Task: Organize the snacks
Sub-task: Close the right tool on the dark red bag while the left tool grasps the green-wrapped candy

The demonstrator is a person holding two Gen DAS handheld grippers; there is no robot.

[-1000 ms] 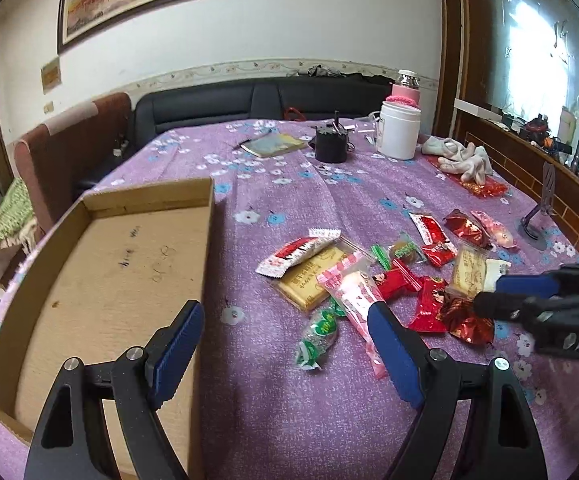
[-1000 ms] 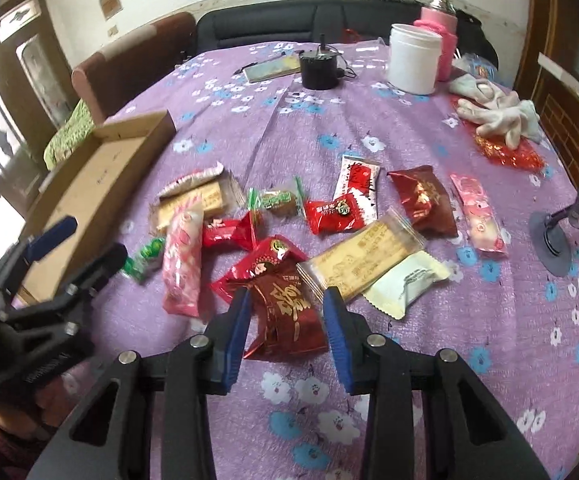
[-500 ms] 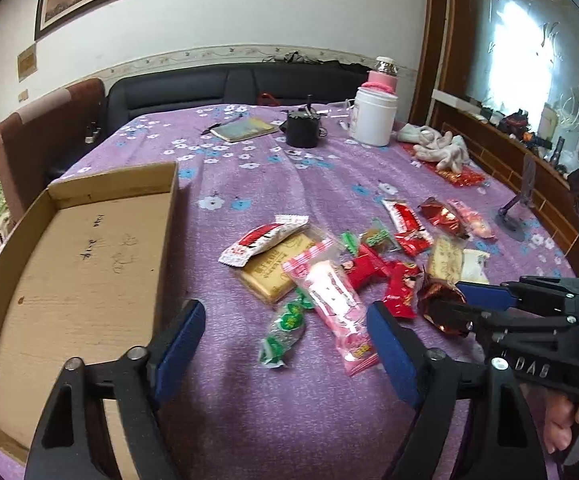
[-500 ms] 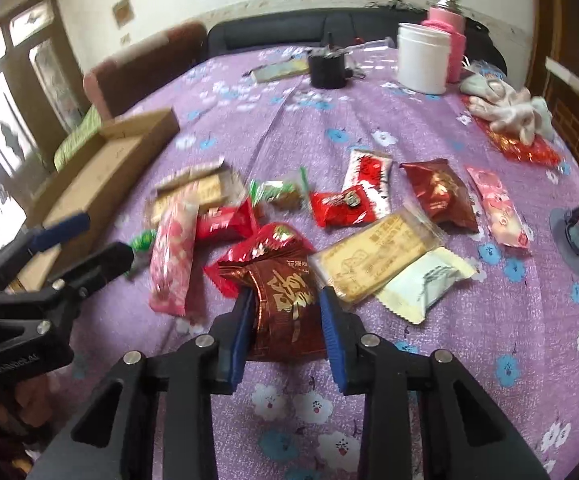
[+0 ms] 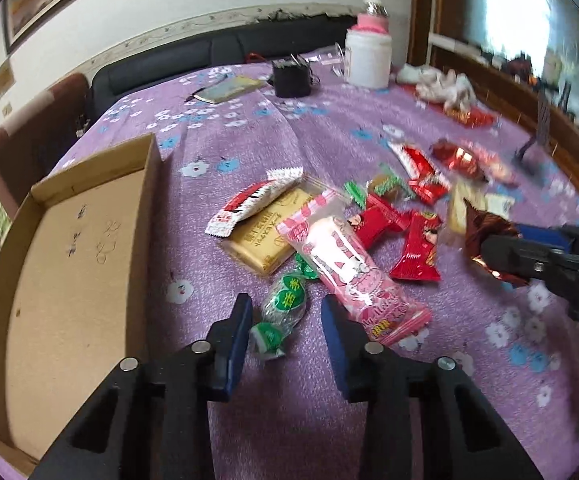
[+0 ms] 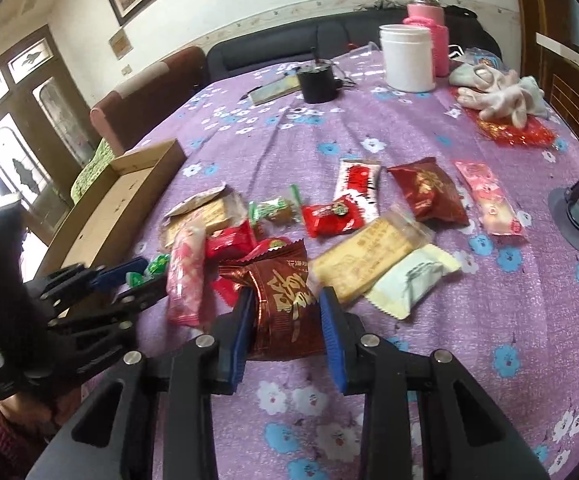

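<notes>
At the far left the open cardboard box [image 5: 69, 264] lay with its near wall along the table's edge, floor bare. Between its right wall and the snack pile ran a clear strip of purple flowered tablecloth [image 5: 217, 144]. The left gripper [image 5: 285, 320] stood there, jaws just narrowed around a green wrapped candy [image 5: 283, 306]; its left pad met the wrapper's tail, but the right pad showed a small gap, so no firm grip was visible. A long pink packet [image 5: 341, 264] lay just right of that, half over a flat yellow biscuit pack [image 5: 265, 232]. Farther right, the right gripper [image 6: 285, 320] was clamped on a dark red foil packet [image 6: 285, 300], crumpled between both pads, open cloth beyond
</notes>
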